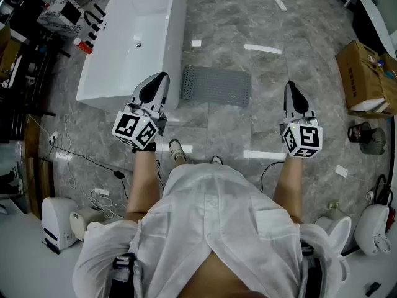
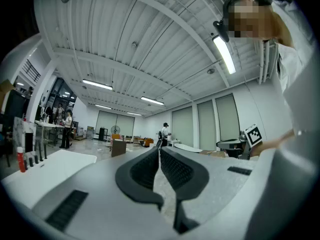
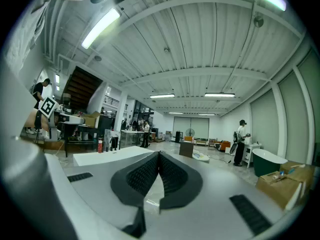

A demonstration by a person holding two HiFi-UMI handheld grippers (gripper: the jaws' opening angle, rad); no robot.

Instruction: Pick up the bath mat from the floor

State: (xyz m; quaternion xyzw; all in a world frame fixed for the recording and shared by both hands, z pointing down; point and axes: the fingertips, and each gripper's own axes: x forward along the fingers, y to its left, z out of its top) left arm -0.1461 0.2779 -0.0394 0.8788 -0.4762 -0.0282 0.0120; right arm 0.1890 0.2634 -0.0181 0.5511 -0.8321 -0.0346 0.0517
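The head view is bright and evenly lit from above. The glossy floor [image 1: 236,129] throws back white strips of glare, both far and near, and the white tub [image 1: 136,36] is close to washed out. Shadows are soft and faint. The mat [image 1: 216,85] is sharp enough to show its grid. Straight lines bow toward the edges, and the left rim falls dark. Both gripper views are bright too, lit by ceiling lamps [image 2: 224,54]; in the right gripper view a lamp [image 3: 100,28] overhead on the left flares. Their corners are black, the beams curve strongly, and the jaws near each lens look soft while the far hall is clearer
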